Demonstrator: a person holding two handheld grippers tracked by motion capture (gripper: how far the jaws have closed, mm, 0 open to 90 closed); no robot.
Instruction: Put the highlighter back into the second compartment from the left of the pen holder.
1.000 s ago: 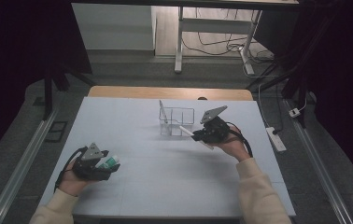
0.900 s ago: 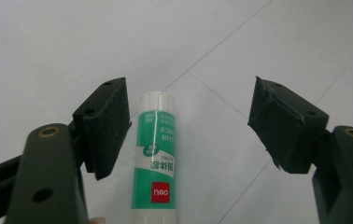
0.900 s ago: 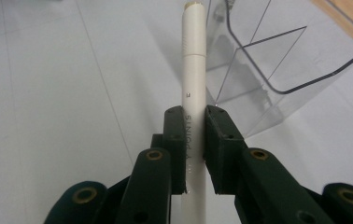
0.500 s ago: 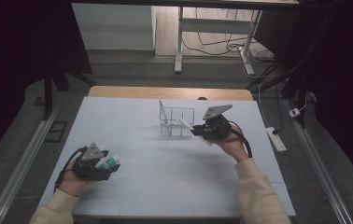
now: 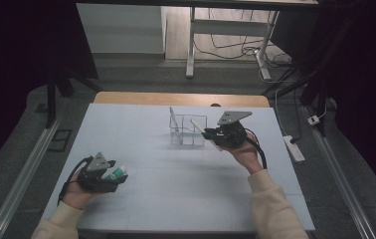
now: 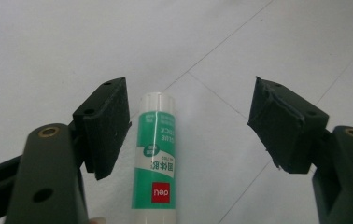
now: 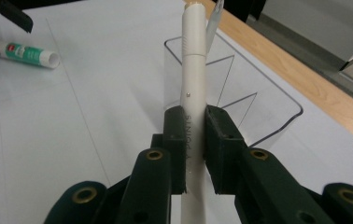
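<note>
A green and white glue stick [image 6: 156, 154] lies flat on the white table [image 5: 176, 184] between the jaws of my left gripper [image 6: 188, 116], close beside the left pad, with a wide gap to the right one. From above, that gripper [image 5: 121, 177] is open at the table's front left with the glue stick [image 5: 118, 171] at its tips. My right gripper [image 7: 195, 121] is shut on a white pen [image 7: 193, 60], whose tip hangs over the clear organizer [image 7: 258, 107]. In the high view the right gripper [image 5: 207, 133] holds the pen [image 5: 197, 124] at the organizer's [image 5: 188, 135] right side.
A second pen [image 5: 174, 119] leans in the organizer's left compartment. A wooden strip [image 5: 126, 98] runs along the table's far edge. On the floor to the right lies a power strip [image 5: 294, 148]. Another desk's legs [image 5: 191, 50] stand beyond the table.
</note>
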